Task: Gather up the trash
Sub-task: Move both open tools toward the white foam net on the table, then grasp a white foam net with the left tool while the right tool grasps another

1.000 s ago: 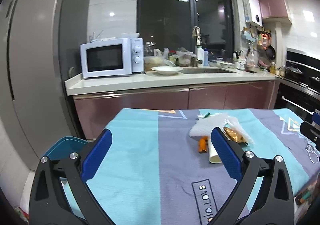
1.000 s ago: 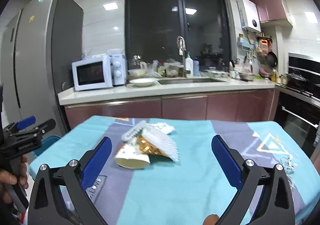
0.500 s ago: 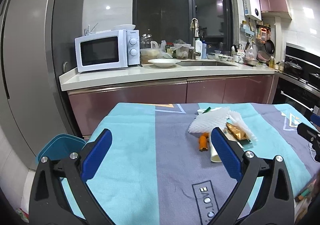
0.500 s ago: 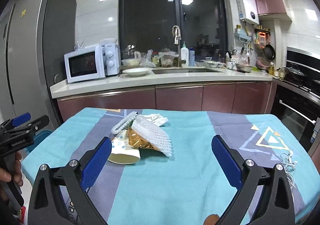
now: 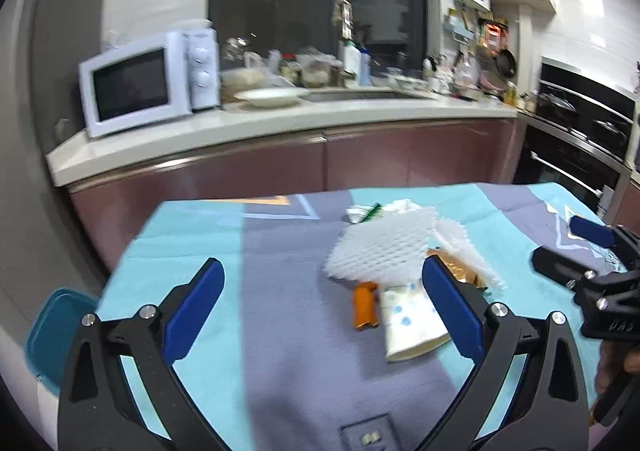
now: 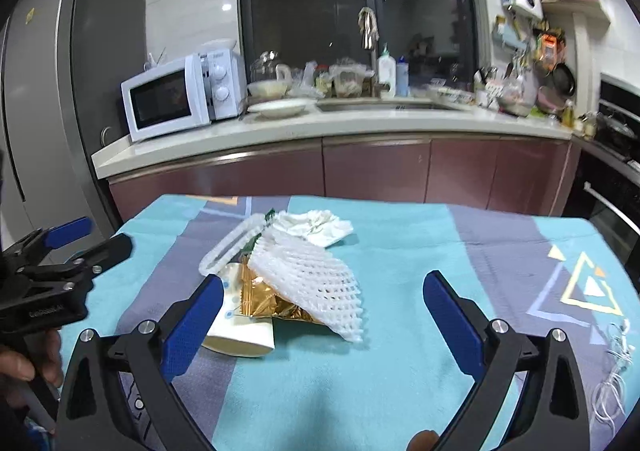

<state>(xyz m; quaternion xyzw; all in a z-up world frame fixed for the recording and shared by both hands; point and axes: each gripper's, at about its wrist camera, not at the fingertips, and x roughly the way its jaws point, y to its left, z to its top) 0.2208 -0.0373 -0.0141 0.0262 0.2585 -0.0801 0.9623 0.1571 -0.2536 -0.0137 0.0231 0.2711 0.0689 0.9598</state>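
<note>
We see both claws wide open and empty above a table draped in a blue-and-grey cloth. In the left wrist view, the left gripper frames the lower half of the picture, and the trash heap lies right of centre: a white foam net, an orange scrap, a paper cup on its side, and gold foil partly hidden behind the right finger. Compared with half a second earlier, the heap is larger and lower in both views, so we judge that both tools have advanced toward it; blur in the left view agrees. In the right wrist view, the right gripper has the second foam net between its fingers, with a crumpled tissue beyond. A teal bin sits at lower left, off the table edge. No item is grasped yet; collection appears about to begin.
</note>
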